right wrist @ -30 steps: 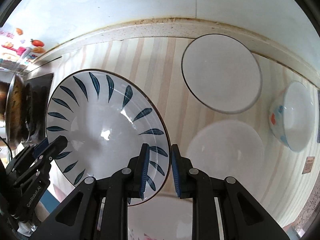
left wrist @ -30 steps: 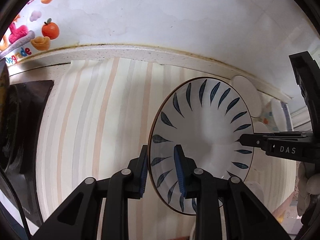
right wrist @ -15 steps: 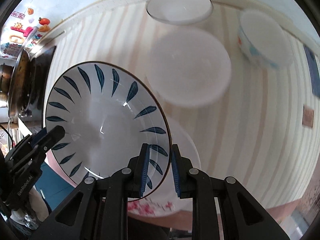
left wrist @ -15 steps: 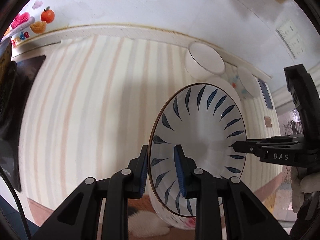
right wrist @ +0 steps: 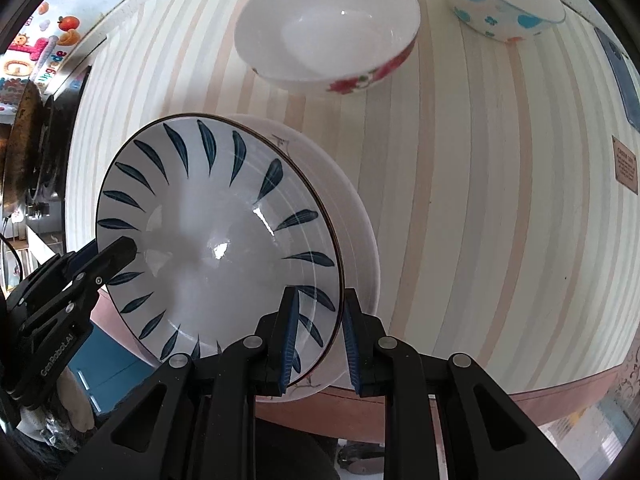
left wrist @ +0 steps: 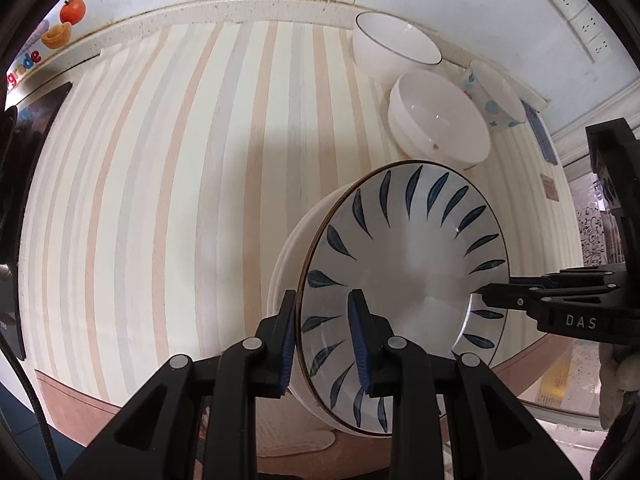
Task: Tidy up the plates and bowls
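A white plate with blue leaf marks [left wrist: 404, 264] [right wrist: 216, 232] is held between both grippers over a plain white plate [left wrist: 286, 256] [right wrist: 358, 216] near the counter's front edge. Whether the two plates touch I cannot tell. My left gripper [left wrist: 322, 336] is shut on the leaf plate's left rim, and it shows as a black finger [right wrist: 120, 250] in the right wrist view. My right gripper [right wrist: 320, 336] is shut on the opposite rim, entering the left wrist view from the right [left wrist: 486, 292].
Behind the plates stand a white bowl with red flowers [right wrist: 328, 28] [left wrist: 438, 120], a blue-dotted bowl [right wrist: 500, 0] [left wrist: 496, 94] and a dark-rimmed white bowl [left wrist: 394, 46]. A stove with a pan [right wrist: 24, 152] is at the left. The striped counter's front edge [right wrist: 560, 384] is close.
Both grippers have carried the leaf plate from the back of the counter toward the front edge and down over the white plate. Both stay shut on it.
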### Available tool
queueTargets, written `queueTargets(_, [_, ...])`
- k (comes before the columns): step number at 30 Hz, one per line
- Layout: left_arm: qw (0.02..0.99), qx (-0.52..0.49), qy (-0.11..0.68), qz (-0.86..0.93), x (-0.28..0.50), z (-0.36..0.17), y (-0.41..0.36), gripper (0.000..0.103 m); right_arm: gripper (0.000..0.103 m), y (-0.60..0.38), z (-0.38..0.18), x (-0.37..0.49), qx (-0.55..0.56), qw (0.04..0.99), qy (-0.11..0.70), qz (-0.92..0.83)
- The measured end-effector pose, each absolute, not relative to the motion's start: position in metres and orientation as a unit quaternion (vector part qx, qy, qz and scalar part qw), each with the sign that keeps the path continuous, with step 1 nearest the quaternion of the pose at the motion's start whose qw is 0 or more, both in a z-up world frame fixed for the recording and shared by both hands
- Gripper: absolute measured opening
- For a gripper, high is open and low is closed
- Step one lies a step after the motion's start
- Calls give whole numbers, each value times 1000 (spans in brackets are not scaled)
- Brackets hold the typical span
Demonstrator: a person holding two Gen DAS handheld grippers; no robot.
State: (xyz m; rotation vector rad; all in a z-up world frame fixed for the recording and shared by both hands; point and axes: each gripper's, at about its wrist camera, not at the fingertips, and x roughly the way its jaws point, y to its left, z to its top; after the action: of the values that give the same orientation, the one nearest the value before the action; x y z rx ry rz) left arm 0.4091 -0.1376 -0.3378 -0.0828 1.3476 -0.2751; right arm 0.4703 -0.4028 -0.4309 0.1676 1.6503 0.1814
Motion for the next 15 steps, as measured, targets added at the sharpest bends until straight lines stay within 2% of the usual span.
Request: queueTargets(15, [765,-20,634,-111,409,-358,-154,22,23,-373,-440,481,74,672,732,78])
